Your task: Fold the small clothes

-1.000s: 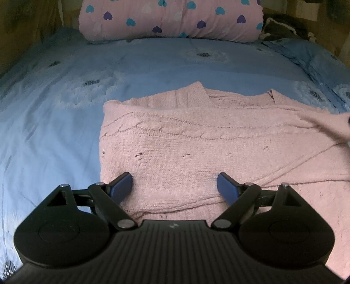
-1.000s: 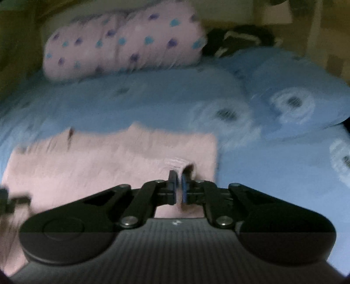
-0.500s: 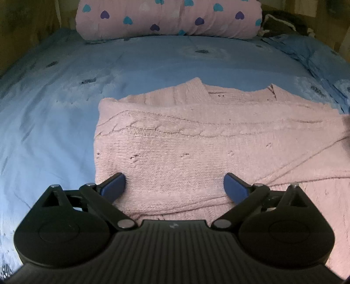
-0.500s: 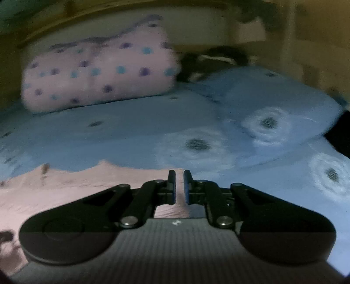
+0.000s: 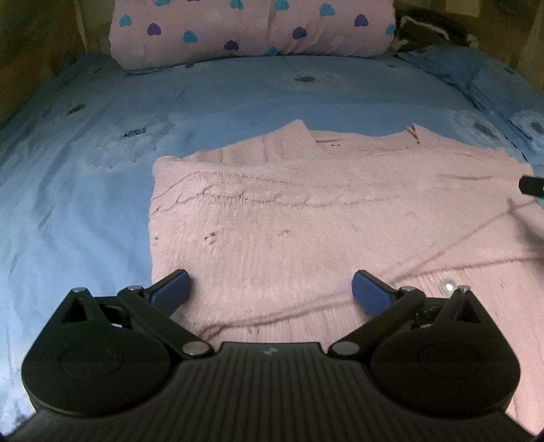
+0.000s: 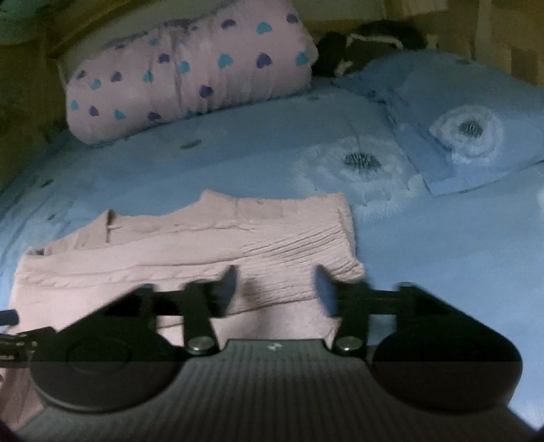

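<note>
A pink knit sweater (image 5: 306, 217) lies flat on the blue bed sheet (image 5: 85, 204), with both sides folded in across its front. My left gripper (image 5: 270, 289) is open and empty, just above the sweater's near left part. In the right wrist view the sweater (image 6: 204, 244) lies ahead and to the left. My right gripper (image 6: 275, 282) is open and empty over the sweater's right edge, its fingers blurred. A dark tip of the right gripper (image 5: 532, 185) shows at the right edge of the left wrist view.
A rolled pink quilt with coloured hearts (image 5: 251, 30) lies along the head of the bed. A blue pillow (image 6: 469, 115) lies at the far right with dark cloth (image 6: 370, 44) behind it. Wooden walls border the bed.
My right gripper was shut on the sweater's edge, then lifted off and opened. It now hangs open over the right edge. My left gripper stayed open and drew back slightly.
</note>
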A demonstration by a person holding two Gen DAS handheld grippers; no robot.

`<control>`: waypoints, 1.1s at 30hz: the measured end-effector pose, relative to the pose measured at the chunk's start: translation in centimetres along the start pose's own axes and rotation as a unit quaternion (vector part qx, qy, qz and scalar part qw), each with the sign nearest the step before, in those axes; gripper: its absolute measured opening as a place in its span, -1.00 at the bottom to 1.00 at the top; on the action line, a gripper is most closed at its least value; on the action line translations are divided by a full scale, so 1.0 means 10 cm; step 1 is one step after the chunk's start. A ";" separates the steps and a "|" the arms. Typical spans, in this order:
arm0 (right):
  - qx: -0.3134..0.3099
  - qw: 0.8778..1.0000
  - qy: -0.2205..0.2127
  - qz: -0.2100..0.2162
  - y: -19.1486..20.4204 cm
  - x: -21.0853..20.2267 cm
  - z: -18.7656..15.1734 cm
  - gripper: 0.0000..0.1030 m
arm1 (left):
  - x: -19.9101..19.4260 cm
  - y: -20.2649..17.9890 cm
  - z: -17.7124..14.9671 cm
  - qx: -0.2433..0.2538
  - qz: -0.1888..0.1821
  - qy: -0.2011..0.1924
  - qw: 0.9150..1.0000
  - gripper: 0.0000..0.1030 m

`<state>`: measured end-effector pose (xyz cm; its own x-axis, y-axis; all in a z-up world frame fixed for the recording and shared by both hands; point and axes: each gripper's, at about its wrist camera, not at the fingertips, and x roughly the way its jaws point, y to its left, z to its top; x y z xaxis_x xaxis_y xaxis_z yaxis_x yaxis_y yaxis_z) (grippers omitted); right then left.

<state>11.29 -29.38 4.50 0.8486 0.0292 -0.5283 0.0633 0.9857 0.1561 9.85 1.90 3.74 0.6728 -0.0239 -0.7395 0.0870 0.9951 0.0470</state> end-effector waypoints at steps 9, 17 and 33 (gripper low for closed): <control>-0.064 0.996 -0.042 0.045 0.29 -0.77 -0.17 0.22 | -0.64 0.11 -0.18 -0.027 -0.004 -0.017 0.999 1.00; -0.109 0.989 -0.058 0.080 0.50 -1.51 -0.50 0.23 | -1.42 0.11 -0.45 -0.002 0.001 -0.043 0.999 1.00; -0.162 0.981 -0.036 0.105 0.65 -2.29 -1.20 0.23 | -2.17 -0.27 -1.34 0.082 -0.018 -0.045 0.995 1.00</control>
<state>-14.04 -21.62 7.63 0.8602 0.2367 -0.4516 -0.2772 0.9605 -0.0247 -14.83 1.00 10.68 0.7300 -0.0745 -0.6794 0.2253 0.9647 0.1363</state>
